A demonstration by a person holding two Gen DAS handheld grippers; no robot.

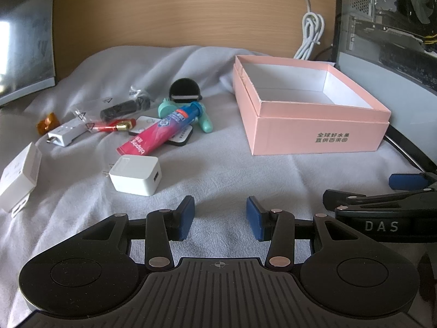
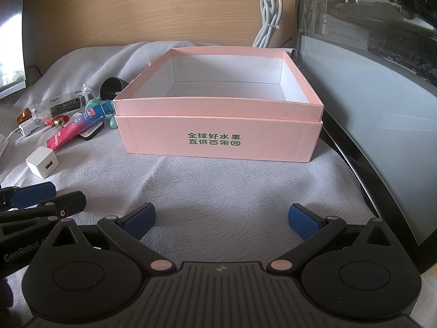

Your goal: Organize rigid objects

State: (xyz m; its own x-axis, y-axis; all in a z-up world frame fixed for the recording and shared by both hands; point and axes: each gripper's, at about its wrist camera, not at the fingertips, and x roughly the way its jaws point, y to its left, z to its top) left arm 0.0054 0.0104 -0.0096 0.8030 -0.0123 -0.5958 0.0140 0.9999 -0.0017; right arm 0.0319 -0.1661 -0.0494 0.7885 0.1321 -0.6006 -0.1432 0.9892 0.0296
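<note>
Left gripper point(image 1: 220, 217): jaws spread, nothing between the blue pads, only grey cloth point(image 1: 218, 175) under them. Right gripper point(image 2: 221, 220): jaws spread wider, likewise pinching nothing

Pink box point(image 2: 218, 142): open on top, on the cloth, white inside, no item seen in it. Square-on in the right view, green print on its front wall; seen from its left corner in the left view point(image 1: 314, 134), off to the right

Shown well only in the left view, the pile left of the box:
- white charger point(image 1: 136, 176), nearest the left gripper, prongs to the left
- pink tube point(image 1: 158, 131) with blue cap, lying across a flat black-edged card point(image 1: 181, 138)
- mint-green piece point(image 1: 203, 121) behind the tube, black half-round thing point(image 1: 184, 90) just behind that
- clear bag point(image 1: 120, 109) with dark contents, red item with a brass tip point(image 1: 120, 127) beside it
- small white adapter point(image 1: 64, 135), orange piece point(image 1: 49, 121) at the far left
- a white block point(image 1: 19, 176) at the left edge

Same pile squeezed small at the left edge of the right view, charger point(image 2: 42, 165) and tube point(image 2: 71, 134) readable, the white block not made out there

Shown only in the right view: the box's full inside, far wall and floor. Coiled white cable point(image 2: 269, 22) against the wood panel behind the box in both views. Each gripper's tip visible at the other view's edge, the 2 side by side
</note>
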